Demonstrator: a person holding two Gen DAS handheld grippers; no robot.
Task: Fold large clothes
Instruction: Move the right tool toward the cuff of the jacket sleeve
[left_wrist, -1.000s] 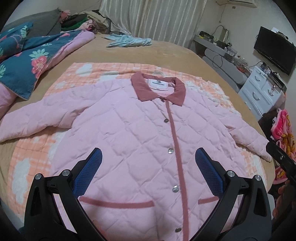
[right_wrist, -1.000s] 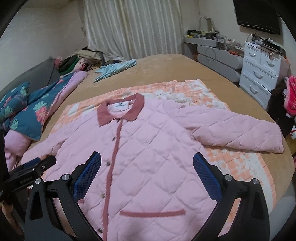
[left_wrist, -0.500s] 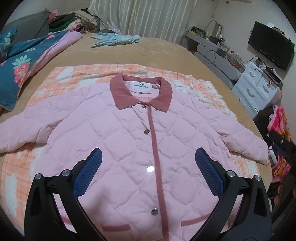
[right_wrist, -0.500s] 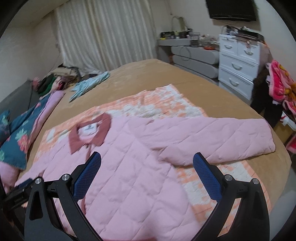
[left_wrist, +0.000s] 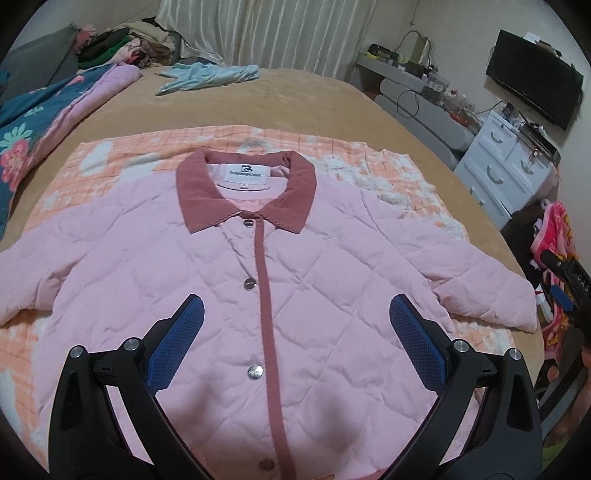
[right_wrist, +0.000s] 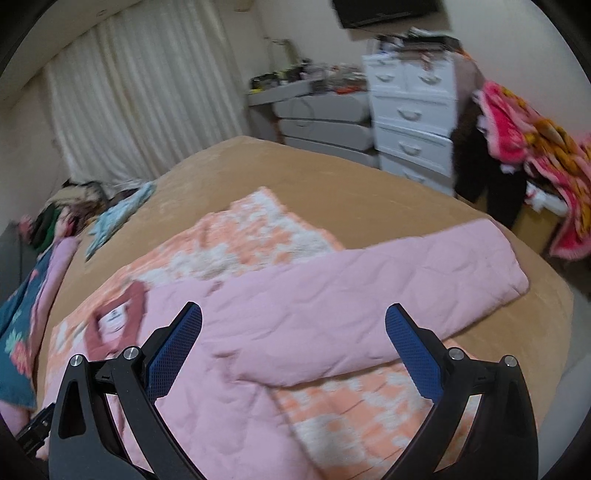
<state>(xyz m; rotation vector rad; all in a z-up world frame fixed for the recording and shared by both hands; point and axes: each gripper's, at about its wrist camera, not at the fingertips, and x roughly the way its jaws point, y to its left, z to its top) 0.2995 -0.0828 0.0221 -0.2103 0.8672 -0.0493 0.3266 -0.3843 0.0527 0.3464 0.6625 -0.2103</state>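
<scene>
Since 1.0 s ago: left wrist view has advanced up the jacket front, collar now nearer centre, pocket trims out of frame. Right wrist view has swung off the front panel toward the right-hand sleeve; frame is motion-blurred.

Position: pink quilted jacket (left_wrist: 303, 295) lies front up, snapped shut, flat on an orange-and-white checked blanket (left_wrist: 122, 155) over the tan bedspread (left_wrist: 295, 99). Dusty-rose collar (left_wrist: 247, 192) points to the far side of the bed. The sleeve (right_wrist: 388, 280) seen from the right wrist stretches outward, its cuff end near the bed edge.

Risks (judgement):
- Padded quilting is thick and springy; a shallow pinch could catch only the outer shell, so the sleeve slips out mid-fold.
- A deep pinch at the sleeve could also gather the blanket beneath and drag it along.
- Cuff near the bed edge: a sideways pull could tip it over the side.
- Pulling one sleeve alone may skew the body off square.

Fingers:
- Left gripper (left_wrist: 295, 343): spread wide, blue pads (left_wrist: 173, 343) above the placket area, holding nothing; contact with fabric not evident.
- Right gripper (right_wrist: 293, 350): likewise spread wide, empty, aimed at the sleeve where it joins the body; no contact visible, though blur limits certainty.
</scene>
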